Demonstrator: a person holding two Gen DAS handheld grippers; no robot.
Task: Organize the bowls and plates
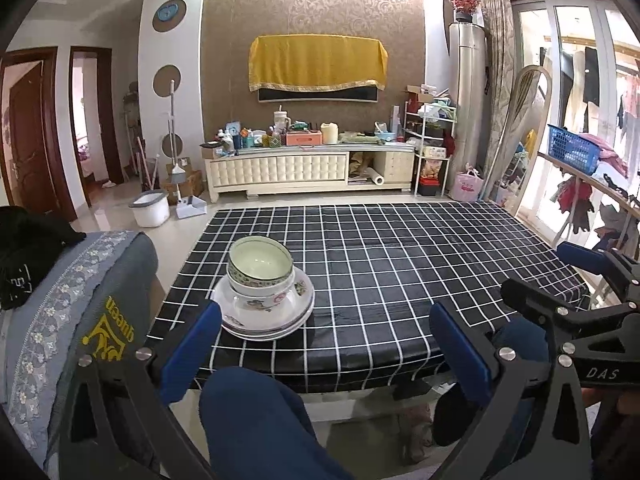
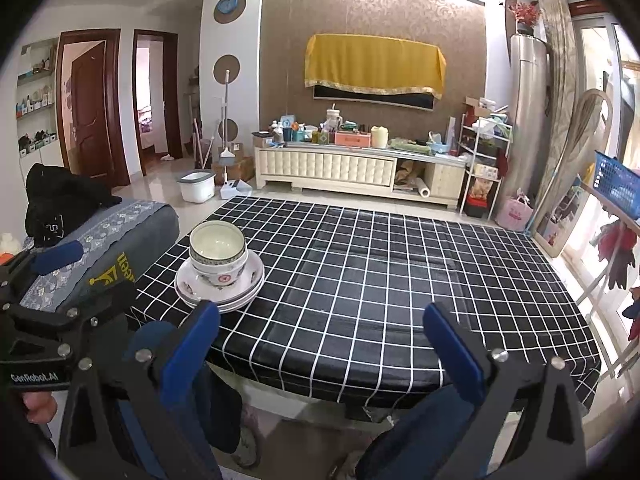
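Note:
A stack of white patterned plates (image 1: 264,322) (image 2: 218,292) lies near the front left corner of the table (image 1: 400,272) (image 2: 380,280), which has a black grid cloth. Two nested bowls (image 1: 260,270) (image 2: 217,254) stand on the plates, the upper one tilted slightly. My left gripper (image 1: 324,316) hangs open in front of the table edge, its left finger just short of the plates, nothing between the fingers. My right gripper (image 2: 322,314) is open too, back from the front edge, holding nothing. It also shows at the right of the left wrist view (image 1: 568,280).
A sofa arm with a grey lace cover (image 1: 80,300) (image 2: 100,240) stands left of the table, a black garment on it. A person's knees in blue trousers (image 1: 256,420) sit below the table edge. A TV cabinet (image 1: 312,164) lines the far wall; a drying rack (image 1: 592,184) stands right.

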